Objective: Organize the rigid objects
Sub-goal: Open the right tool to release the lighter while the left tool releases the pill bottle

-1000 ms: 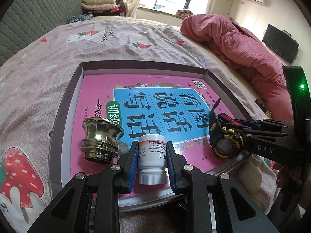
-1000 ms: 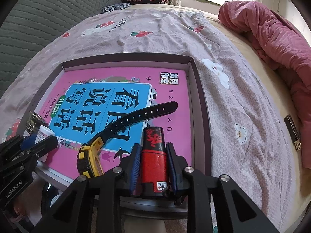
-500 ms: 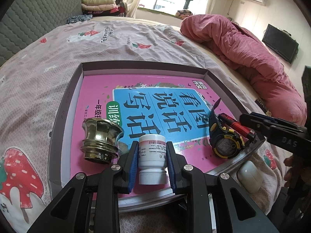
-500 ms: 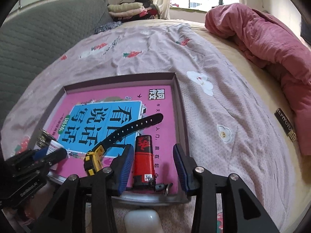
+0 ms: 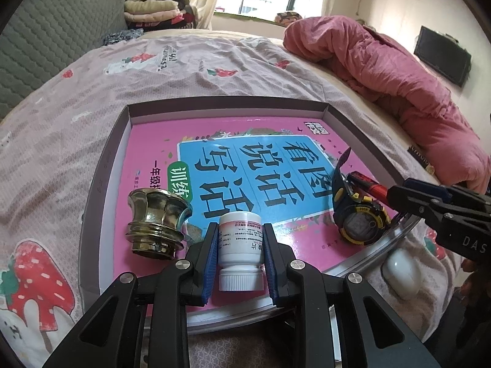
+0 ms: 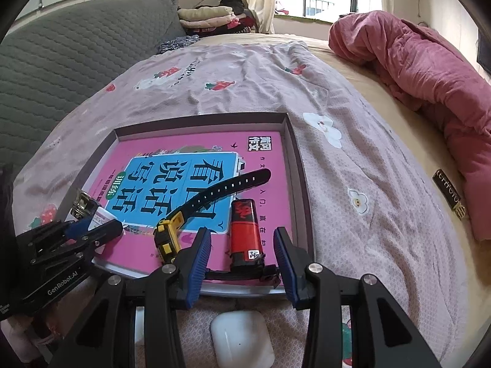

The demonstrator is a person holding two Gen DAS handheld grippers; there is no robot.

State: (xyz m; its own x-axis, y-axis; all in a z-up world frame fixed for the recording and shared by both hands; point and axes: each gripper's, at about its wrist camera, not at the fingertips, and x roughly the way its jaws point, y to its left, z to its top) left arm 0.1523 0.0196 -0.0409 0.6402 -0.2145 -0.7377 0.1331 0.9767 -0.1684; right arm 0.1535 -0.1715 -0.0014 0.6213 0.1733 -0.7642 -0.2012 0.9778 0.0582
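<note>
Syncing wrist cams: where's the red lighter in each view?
Left wrist: red lighter at right, lying on the pink book, just beyond the yellow-black watch.
Right wrist: lower centre, between the open right gripper fingers, untouched.
Shared landmark: the watch, beside the lighter in both views.

Left tool (image 5: pixel 240 260) clamps white pill bottle (image 5: pixel 240 247) over tray (image 5: pixel 92 202)

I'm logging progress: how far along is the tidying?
Done: the brass knob, watch and red lighter lie in the tray, the right gripper open around the lighter. In hand: the left gripper clamps the white bottle. Left: the white case outside.
</note>
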